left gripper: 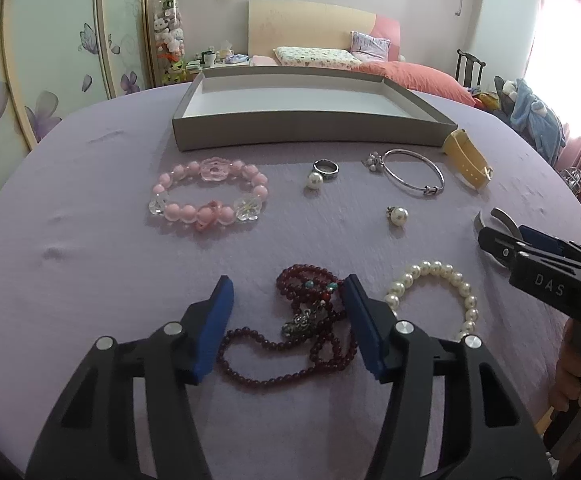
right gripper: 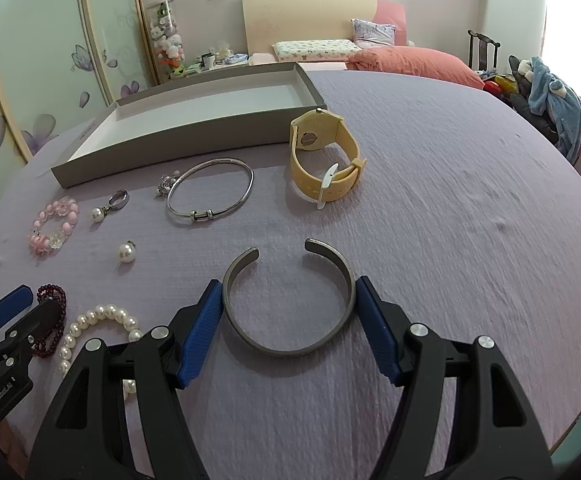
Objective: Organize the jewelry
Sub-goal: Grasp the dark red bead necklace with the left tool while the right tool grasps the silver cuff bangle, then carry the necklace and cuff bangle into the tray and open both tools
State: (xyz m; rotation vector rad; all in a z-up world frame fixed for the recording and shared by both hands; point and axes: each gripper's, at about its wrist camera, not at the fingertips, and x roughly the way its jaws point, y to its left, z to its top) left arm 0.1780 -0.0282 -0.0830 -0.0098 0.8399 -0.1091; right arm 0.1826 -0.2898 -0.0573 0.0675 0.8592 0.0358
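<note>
Straddling the dark red bead necklace (left gripper: 290, 332) with the left gripper (left gripper: 290, 328): jaws spread, right pad touching the beads, left pad clear, nothing pinched. The right gripper (right gripper: 290, 328) is clamping the grey open cuff (right gripper: 290, 304) by its sides. Both are lying in front of the empty grey tray (left gripper: 310, 136). Next, I judge: pinching the necklace, lifting, carrying both into the tray.

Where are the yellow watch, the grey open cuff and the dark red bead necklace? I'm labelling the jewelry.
yellow watch (right gripper: 322, 160): right wrist view, on its strap.
grey open cuff (right gripper: 286, 350): right wrist view, on its closed curved back.
dark red bead necklace (left gripper: 266, 380): left wrist view, on its lower bead loop.
</note>
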